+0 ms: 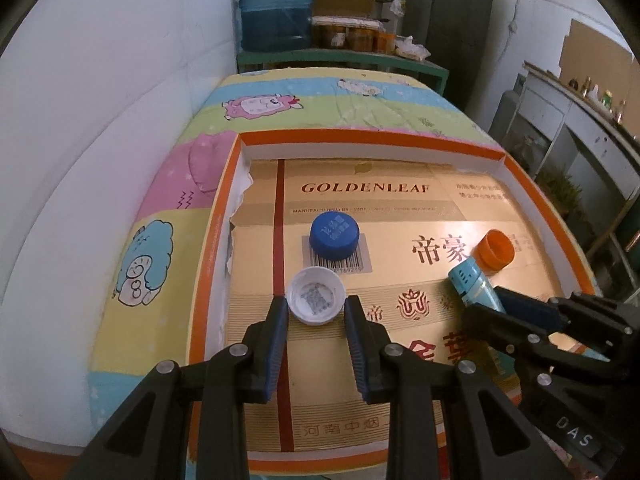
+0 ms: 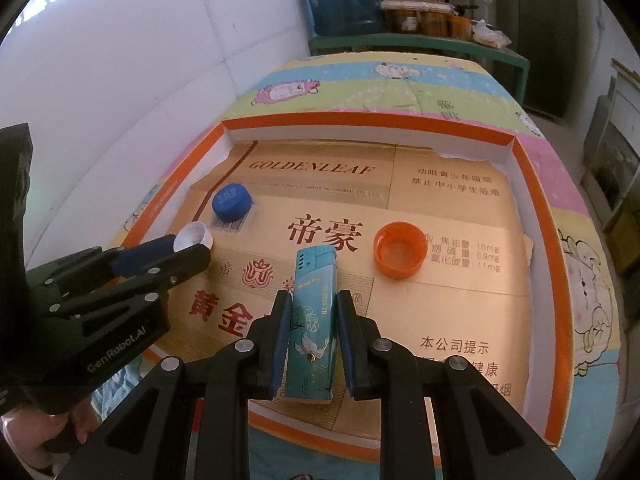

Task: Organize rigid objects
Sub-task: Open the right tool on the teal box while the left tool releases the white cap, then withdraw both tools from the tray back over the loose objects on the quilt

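So the left gripper (image 1: pixel 316 307) has the upturned white cap (image 1: pixel 316 295) pinched between its 2 fingertips, down on the tray (image 1: pixel 208 240) floor. Right gripper (image 2: pixel 311 300) is clamped on the teal lighter (image 2: pixel 313 320). Blue cap (image 1: pixel 335 239) sits just behind the white one, orange cap (image 2: pixel 399 249) near the lighter's tip.
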`<state>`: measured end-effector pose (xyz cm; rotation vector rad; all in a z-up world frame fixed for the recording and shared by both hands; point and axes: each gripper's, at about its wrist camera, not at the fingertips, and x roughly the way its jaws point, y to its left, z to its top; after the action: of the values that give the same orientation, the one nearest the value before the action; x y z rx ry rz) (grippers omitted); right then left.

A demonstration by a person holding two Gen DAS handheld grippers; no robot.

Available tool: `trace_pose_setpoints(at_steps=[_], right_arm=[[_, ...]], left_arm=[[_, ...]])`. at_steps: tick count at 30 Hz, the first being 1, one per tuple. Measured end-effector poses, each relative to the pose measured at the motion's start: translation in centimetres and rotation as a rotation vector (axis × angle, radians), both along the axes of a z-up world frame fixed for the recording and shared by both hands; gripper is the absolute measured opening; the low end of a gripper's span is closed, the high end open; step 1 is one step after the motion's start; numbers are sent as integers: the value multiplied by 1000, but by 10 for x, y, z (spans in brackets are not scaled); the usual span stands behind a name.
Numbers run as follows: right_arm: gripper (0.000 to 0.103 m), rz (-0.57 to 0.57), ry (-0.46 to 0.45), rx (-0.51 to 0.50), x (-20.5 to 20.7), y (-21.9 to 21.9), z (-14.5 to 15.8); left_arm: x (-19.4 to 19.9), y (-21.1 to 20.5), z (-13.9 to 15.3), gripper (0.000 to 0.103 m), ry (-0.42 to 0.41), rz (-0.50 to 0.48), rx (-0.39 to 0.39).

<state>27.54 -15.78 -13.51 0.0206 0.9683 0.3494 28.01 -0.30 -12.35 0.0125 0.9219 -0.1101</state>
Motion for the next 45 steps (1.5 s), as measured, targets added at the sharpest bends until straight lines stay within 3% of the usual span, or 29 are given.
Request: trace_pose_setpoints(at_steps=[7, 14, 19, 45], right_arm=[[26, 5, -10, -12, -2, 1, -1], [35, 0, -43, -20, -6, 0, 8], [35, -12, -58, -21, -10, -3, 14], [35, -64, -115, -22, -71, -13, 57]], left_arm=[[-1, 2, 1, 30, 1, -13, -5], [-4, 4, 5, 31, -3, -7, -26], [-9, 5, 15, 48, -33, -7, -28], [-68, 8, 68, 50, -137, -5, -32]])
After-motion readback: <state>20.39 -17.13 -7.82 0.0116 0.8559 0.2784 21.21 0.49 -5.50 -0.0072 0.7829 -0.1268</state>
